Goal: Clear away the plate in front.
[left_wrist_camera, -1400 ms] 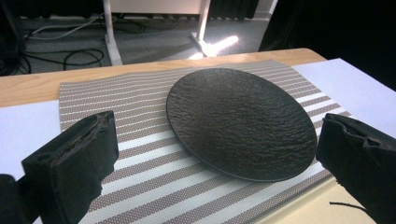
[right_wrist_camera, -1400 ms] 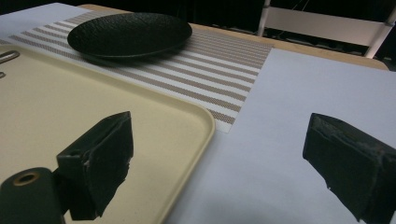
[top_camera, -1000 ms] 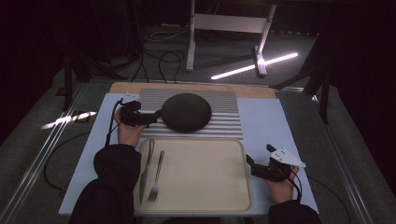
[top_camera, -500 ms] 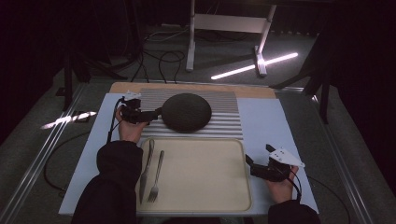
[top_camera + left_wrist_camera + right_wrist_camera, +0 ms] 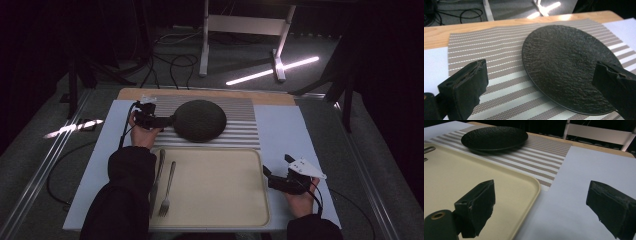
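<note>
Right tongs (image 5: 268, 176) hover gaping wide by the cream plastic tray (image 5: 215, 220) (nothing held), unmoved from a moment ago. Further out, left tongs (image 5: 167, 120), also spread and empty, stay at the round black textured plate (image 5: 200, 120) lying on the striped placemat (image 5: 245, 125).

Dim room, grey floor (image 5: 45, 165) with black cables (image 5: 165, 62) (a bright light strip (image 5: 272, 71) beyond), white metal stand (image 5: 245, 25).

Matt, rough-textured black plate (image 5: 569, 67) on woven striped placemat (image 5: 486, 50); smooth plastic tray (image 5: 474, 182).
</note>
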The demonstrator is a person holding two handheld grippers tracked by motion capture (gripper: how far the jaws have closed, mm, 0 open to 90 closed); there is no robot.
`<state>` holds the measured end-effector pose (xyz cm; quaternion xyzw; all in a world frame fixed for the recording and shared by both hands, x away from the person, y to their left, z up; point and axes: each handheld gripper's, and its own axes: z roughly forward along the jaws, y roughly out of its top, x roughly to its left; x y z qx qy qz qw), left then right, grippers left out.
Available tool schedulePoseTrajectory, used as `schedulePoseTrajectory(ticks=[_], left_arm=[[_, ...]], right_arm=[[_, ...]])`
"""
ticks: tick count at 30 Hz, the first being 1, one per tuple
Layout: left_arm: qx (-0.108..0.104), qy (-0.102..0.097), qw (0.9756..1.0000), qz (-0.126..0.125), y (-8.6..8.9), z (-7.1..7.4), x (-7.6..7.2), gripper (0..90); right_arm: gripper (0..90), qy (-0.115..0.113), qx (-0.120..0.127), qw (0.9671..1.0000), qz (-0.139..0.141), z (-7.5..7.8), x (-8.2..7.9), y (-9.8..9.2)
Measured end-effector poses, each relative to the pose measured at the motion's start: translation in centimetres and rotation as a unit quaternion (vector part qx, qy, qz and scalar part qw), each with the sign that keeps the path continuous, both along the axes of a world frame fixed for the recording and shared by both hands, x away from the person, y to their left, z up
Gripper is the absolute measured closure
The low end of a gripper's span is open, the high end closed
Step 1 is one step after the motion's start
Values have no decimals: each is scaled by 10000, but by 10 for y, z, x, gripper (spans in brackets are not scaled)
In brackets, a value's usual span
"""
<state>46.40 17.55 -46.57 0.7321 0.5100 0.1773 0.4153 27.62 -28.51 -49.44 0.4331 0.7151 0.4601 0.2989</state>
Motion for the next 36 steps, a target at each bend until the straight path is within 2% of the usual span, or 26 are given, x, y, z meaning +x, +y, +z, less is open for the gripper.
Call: schedulePoseTrajectory(ticks=[1, 2, 3, 5, 7, 9, 10, 14, 15, 16, 17, 19, 23, 24, 26, 30, 31, 33, 35, 36], left_arm=[[32, 107, 9999, -21, -2, -3, 3, 27], [32, 107, 9999, -21, -2, -3, 3, 33], [-7, 233, 9997, -68, -4, -6, 6, 43], [-7, 289, 9995, -81, -5, -8, 7, 48], [-50, 477, 9987, -147, -7, -15, 10, 73], [-77, 534, 9984, -171, -8, -17, 11, 82], [-119, 651, 9975, -244, -9, -22, 12, 112], [-240, 801, 9959, -339, -12, -27, 14, 180], [-315, 923, 9945, -385, -13, -30, 15, 206], [-315, 923, 9945, -385, -13, -30, 15, 232], [-381, 1052, 9930, -373, -13, -32, 17, 271], [-433, 1178, 9914, -382, -13, -35, 18, 333], [-486, 1398, 9881, -412, -13, -41, 21, 387], [-486, 1398, 9881, -412, -13, -41, 21, 393], [-535, 1501, 9860, -484, -13, -45, 22, 415], [-593, 1585, 9841, -532, -15, -49, 22, 457], [-651, 1644, 9826, -563, -17, -52, 23, 471], [-701, 1637, 9826, -518, -17, -53, 22, 470], [-892, 1703, 9804, -431, -15, -53, 23, 485], [-892, 1703, 9804, -431, -15, -53, 23, 487]], right_arm=[[87, -5, 1, 10000, 8, 0, 0, 0], [87, -5, 1, 10000, 8, 0, 0, 0], [87, -6, 4, 10000, 12, 0, 0, 0], [87, -5, 8, 10000, 13, 0, 0, 0], [87, 2, 16, 10000, 2, 0, 0, 0], [87, 2, 17, 10000, 4, 0, 0, 0], [87, 8, 13, 10000, 13, 0, 0, 0], [87, 6, 15, 10000, 17, 0, 0, 0], [87, 7, 15, 10000, 13, 0, 0, 0], [87, 7, 17, 10000, 14, 0, 0, 0], [87, 8, 16, 10000, 13, 0, 0, 0], [87, 8, 16, 10000, 14, 0, 0, 0], [87, 15, 15, 10000, 14, 0, 0, -1], [87, 15, 17, 10000, 12, 0, 0, -1], [87, 11, 25, 10000, 10, 0, 1, -1], [87, 11, 22, 10000, 11, 0, 0, -1], [87, 15, 15, 10000, 11, 0, 0, -1], [87, 11, 19, 10000, 8, 0, 0, -1], [87, 14, 20, 10000, 7, 0, 1, -1], [87, 14, 20, 10000, 7, 0, 1, -1]])
